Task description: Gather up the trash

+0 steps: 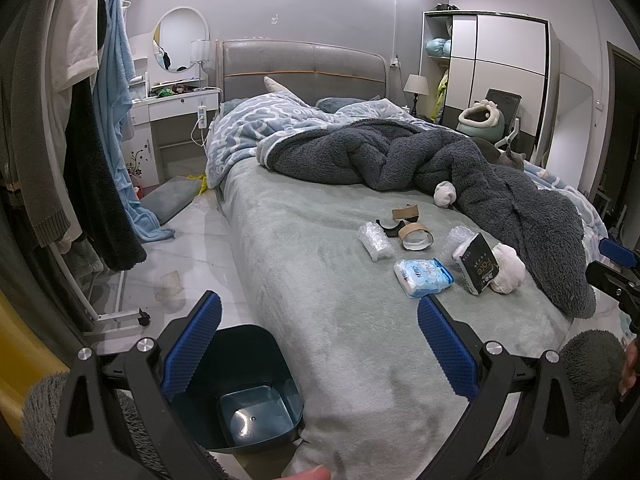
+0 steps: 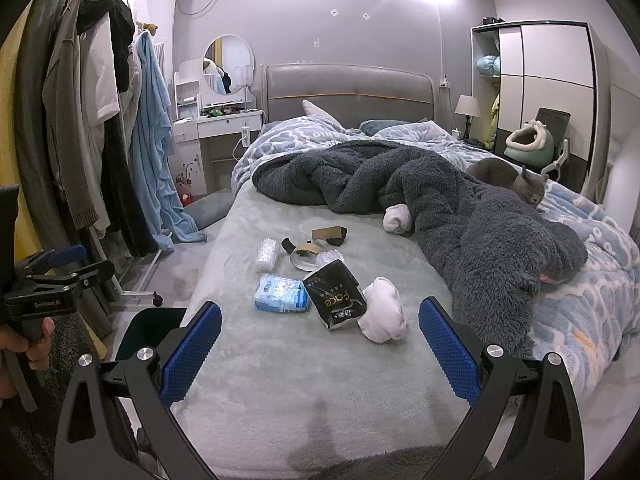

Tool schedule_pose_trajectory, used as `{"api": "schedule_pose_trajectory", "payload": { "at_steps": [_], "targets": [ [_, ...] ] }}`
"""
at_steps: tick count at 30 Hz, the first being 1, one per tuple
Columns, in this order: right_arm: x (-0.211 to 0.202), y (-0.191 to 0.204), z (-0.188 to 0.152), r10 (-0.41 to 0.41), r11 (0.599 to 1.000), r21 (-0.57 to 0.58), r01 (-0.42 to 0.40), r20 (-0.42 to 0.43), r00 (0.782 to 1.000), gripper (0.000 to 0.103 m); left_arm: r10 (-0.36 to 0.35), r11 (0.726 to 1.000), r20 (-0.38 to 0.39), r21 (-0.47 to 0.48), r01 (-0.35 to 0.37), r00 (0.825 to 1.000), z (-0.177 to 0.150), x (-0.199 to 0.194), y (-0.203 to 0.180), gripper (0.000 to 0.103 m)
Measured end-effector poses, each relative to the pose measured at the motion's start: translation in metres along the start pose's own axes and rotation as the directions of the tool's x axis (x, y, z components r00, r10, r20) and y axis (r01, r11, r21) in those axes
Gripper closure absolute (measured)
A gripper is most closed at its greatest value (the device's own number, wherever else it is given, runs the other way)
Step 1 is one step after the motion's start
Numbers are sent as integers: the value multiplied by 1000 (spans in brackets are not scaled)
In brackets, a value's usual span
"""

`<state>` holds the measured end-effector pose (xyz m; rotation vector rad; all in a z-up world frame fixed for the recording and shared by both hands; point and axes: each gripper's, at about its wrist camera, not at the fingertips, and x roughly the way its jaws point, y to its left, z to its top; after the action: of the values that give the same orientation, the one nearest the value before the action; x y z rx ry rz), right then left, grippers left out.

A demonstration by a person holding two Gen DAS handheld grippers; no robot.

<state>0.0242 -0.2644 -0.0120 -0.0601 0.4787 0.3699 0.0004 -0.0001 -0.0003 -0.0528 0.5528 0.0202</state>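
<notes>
bedside floor holds a bin [image 1: 240,392] fully visible only from the left tongs [image 1: 320,354]; both tongs [image 2: 320,354] gape empty.

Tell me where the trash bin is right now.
The dark blue trash bin stands on the floor against the left side of the bed's foot corner, low in the left wrist view behind the open left gripper; it looks empty.

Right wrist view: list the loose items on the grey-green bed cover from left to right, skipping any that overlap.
Bubble-wrap roll → blue tissue pack → black "face" pack → white sock bundle. The cardboard tape rings behind them are left out, since they overlap the others' span.
</notes>
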Motion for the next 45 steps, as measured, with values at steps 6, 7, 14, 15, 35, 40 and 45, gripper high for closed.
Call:
{"api": "schedule_pose_trajectory", "payload": {
  "at_steps": [6,7,14,15,35,40,45],
  "targets": [
    [0,0,0,-4,1000,-2,4,-6,1000,3,0,1000,0,0,0,1000,0,0,0,3],
    [-1,0,0,-4,1000,-3,4,-6,1000,3,-1,1000,0,0,1,1000,0,0,0,3],
    [-2,-2,-2,4,1000,1,-4,-11,1000,3,0,1000,5,6,0,1000,0,-1,0,3],
    [-5,-5,-4,7,1000,2,-7,-13,1000,3,6,1000,10,11,-6,1000,-2,1,-4,3],
    [49,12,10,-43,977,-212,24,-87,995,3,-136,990,-30,-47,135,990,2,31,-15,4],
    [69,12,11,-56,966,-257,27,-106,993,6,-196,980,-45,-52,193,980,5,44,-22,5],
    [93,15,9,-73,948,-317,28,-129,989,9,-249,968,-82,-61,244,965,5,63,-28,6]
  ]
}}
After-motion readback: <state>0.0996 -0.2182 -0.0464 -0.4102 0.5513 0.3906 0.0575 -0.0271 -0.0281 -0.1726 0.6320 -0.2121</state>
